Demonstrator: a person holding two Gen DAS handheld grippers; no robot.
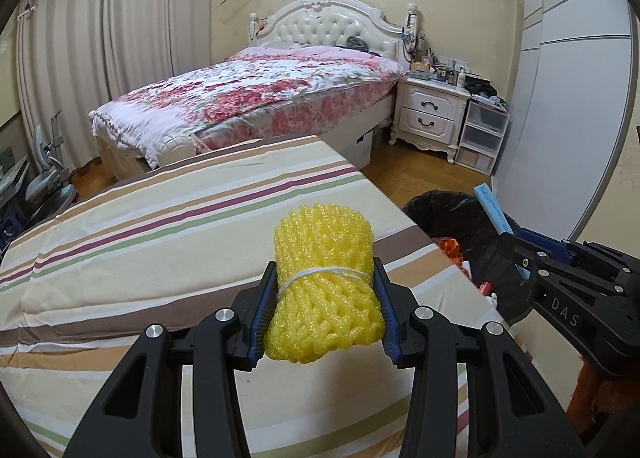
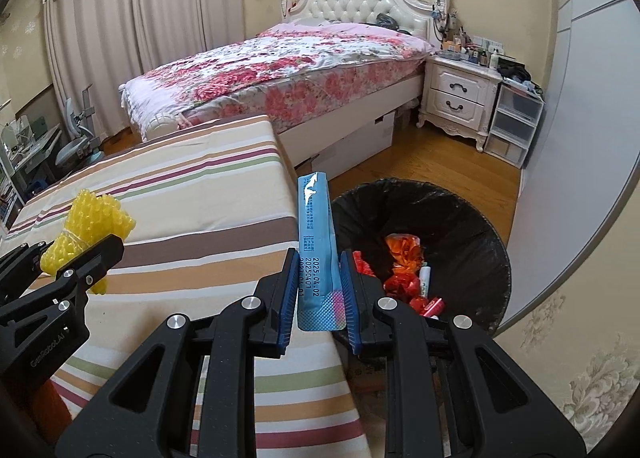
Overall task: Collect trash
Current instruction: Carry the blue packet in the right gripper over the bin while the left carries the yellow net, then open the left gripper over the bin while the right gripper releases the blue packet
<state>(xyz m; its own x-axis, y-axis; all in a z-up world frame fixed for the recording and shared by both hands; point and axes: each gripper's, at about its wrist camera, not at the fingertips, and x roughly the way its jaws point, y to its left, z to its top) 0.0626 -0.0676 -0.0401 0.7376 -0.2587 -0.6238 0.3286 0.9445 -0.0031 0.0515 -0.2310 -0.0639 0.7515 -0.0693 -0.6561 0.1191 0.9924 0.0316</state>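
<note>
My left gripper (image 1: 324, 278) is shut on a yellow foam net bundle (image 1: 324, 282) tied with white string, held above the striped table (image 1: 160, 225). The bundle also shows in the right wrist view (image 2: 94, 221). My right gripper (image 2: 319, 262) is shut on a blue sachet wrapper (image 2: 316, 234) that stands upright, at the table's right edge beside the bin. The sachet tip shows in the left wrist view (image 1: 490, 207). A black-lined trash bin (image 2: 472, 217) on the floor holds red and orange wrappers (image 2: 404, 258).
A bed with a floral quilt (image 1: 256, 97) stands beyond the table. A white nightstand (image 1: 432, 113) and plastic drawers (image 1: 482, 137) stand at the back right. A wardrobe door (image 1: 568, 97) is on the right. Curtains and a chair are at the left.
</note>
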